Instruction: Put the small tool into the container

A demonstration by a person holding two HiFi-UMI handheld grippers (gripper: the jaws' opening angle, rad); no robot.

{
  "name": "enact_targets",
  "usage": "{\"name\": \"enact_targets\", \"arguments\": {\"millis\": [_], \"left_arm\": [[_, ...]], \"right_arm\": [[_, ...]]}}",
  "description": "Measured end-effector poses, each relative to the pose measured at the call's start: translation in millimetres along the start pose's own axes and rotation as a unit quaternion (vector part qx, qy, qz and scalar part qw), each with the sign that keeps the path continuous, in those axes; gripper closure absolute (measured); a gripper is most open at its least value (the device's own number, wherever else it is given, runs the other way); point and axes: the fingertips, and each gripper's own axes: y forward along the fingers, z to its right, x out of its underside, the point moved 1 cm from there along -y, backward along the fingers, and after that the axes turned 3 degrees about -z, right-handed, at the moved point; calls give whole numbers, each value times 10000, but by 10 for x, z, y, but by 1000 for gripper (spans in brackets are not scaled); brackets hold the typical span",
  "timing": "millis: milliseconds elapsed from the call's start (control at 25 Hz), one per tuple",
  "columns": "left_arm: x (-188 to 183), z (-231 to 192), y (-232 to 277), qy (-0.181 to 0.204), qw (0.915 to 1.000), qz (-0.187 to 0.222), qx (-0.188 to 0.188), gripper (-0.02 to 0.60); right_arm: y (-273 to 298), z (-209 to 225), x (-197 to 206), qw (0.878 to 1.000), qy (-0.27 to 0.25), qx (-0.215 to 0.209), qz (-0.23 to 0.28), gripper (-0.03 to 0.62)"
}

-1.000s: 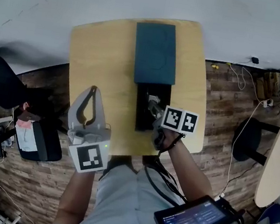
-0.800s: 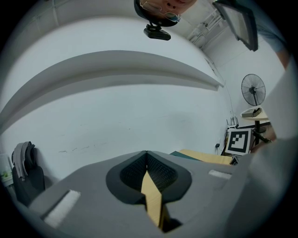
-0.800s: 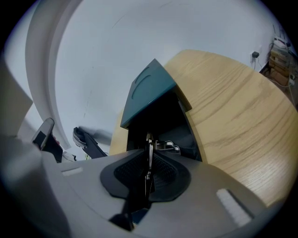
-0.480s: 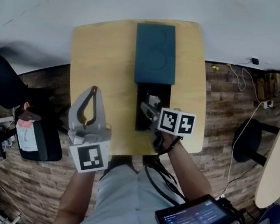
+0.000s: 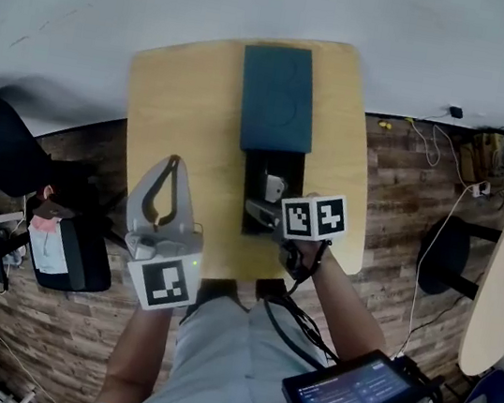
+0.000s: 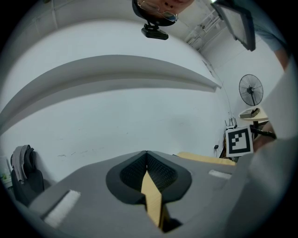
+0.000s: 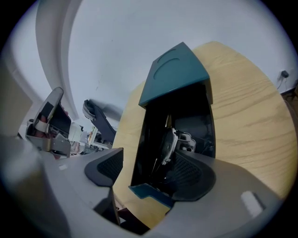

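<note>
Metal seems to be making up most of the small silver-grey tool (image 5: 274,188), which is lying inside the long dark box-shaped container (image 5: 245,206), in its open near half. Its outline is looking compact and lumpy, with a rounded body and a paler blocky end (image 7: 186,139). By its looks it is probably handling as something light, stiff and rather slick, so a hold across the narrower body would likely be suiting it better than one on the rounded face.

The right gripper (image 7: 146,169) is hanging over the container's near end with its jaws standing wide apart. They have just been opening, and the tool is sitting just beyond the right-hand textured pad (image 7: 191,174), with neither pad pressing on it. The container's smooth teal lid (image 5: 277,100), which has a faint circle moulded into it, is covering the far half. The left gripper (image 6: 146,153) is idling beside the pale wooden table (image 5: 181,109), its jaws together on nothing.
</note>
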Motion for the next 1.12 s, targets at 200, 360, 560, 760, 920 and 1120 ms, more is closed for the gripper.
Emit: {"name": "enact_targets", "arguments": {"millis": [200, 360, 560, 760, 920, 1120], "left_arm": [[5, -15, -6, 35, 10000, 26, -32, 571], [0, -15, -2, 26, 10000, 43, -35, 571], [14, -23, 12, 18, 10000, 24, -43, 571], [2, -8, 22, 66, 10000, 51, -4, 571], [-71, 36, -13, 103, 9999, 132, 7, 571], [-257, 121, -98, 94, 9995, 296, -3, 571]], "right_arm": [[-35, 16, 48, 9999, -87, 56, -114, 232], [-78, 25, 66, 10000, -32, 75, -50, 229], [-128, 50, 58, 9999, -23, 143, 53, 229], [-183, 51, 10, 9996, -57, 197, 199, 230], [-295, 13, -1, 9991, -79, 209, 367, 230], [-532, -85, -27, 9974, -202, 171, 674, 229]]}}
